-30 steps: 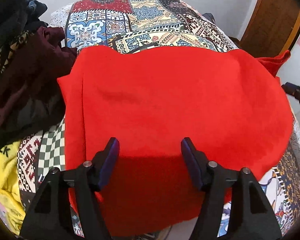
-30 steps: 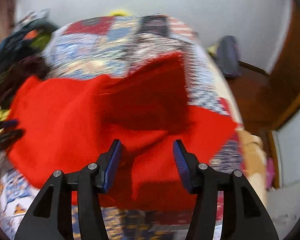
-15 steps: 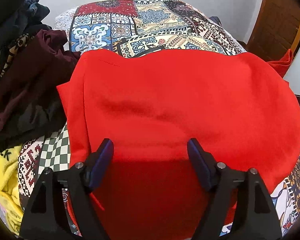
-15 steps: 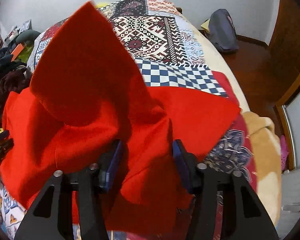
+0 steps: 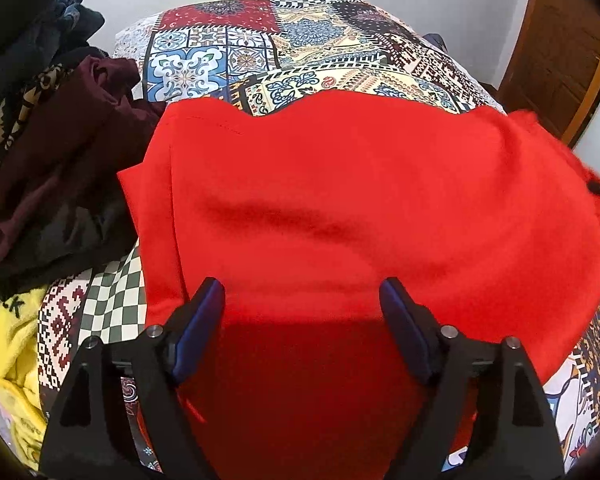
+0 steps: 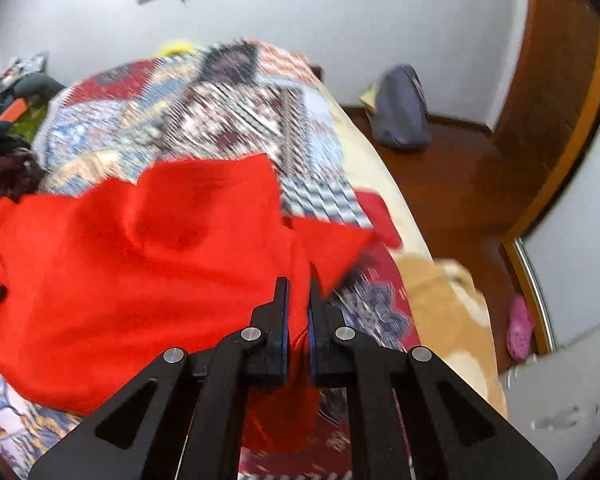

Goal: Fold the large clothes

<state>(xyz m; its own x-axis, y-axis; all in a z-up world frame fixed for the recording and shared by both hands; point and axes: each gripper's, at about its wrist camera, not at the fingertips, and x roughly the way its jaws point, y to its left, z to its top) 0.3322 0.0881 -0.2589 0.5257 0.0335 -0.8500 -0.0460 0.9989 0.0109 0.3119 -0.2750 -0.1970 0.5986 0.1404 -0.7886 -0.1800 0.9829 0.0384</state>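
Right gripper [image 6: 299,292] jaws have just closed on the red garment's [image 5: 360,208] right edge, lower centre; left gripper [image 5: 302,300] jaws, just widened, hover empty above its near hem.

Motion blurs the patterned bedspread [image 6: 220,120] in the right wrist view, and the red garment [image 5: 360,208] hides much of it.

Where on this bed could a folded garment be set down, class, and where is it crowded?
Free: the patchwork quilt beyond the spread red fleece garment, up to the white wall, and a checked strip at its left edge. Crowded: the heap of dark maroon clothes and the yellow cloth on the left.
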